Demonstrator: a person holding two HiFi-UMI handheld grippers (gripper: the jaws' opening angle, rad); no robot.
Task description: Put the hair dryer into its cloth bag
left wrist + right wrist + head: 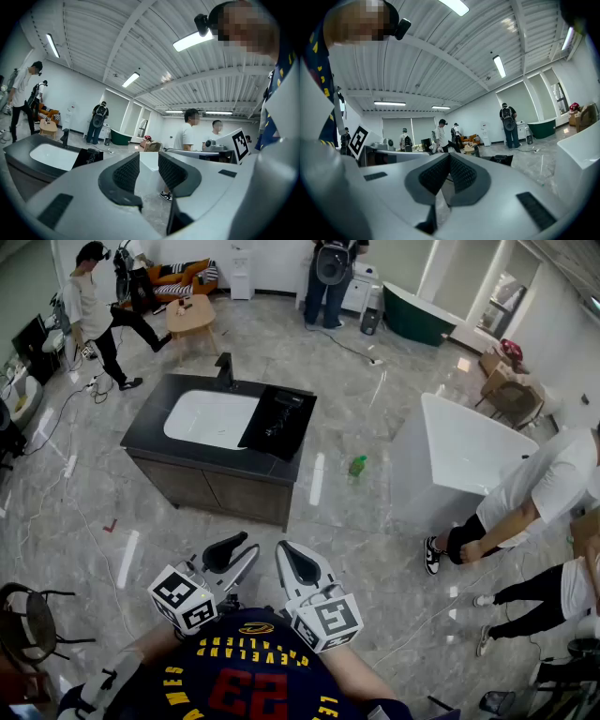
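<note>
A dark counter point(202, 463) stands in the middle of the room, with a white sink point(211, 418) set in it. Right of the sink lies a black cloth bag point(262, 434) with a dark thing on it, likely the hair dryer point(282, 412); it is too small to be sure. The same black heap shows in the left gripper view point(89, 157) and the right gripper view point(502, 160). Both grippers are held level at the person's chest, far from the counter. My left gripper point(239, 550) point(149, 163) is open and empty. My right gripper point(288, 552) point(450, 158) has its pads meeting at the tips, with nothing between them.
A black faucet point(225, 369) rises at the counter's far edge. A white tub point(469, 451) stands to the right, with a green bottle point(357, 465) on the floor beside it. People stand at far left point(94, 310), at the back point(328, 277) and at right point(534, 502). A black chair point(28, 624) sits near left.
</note>
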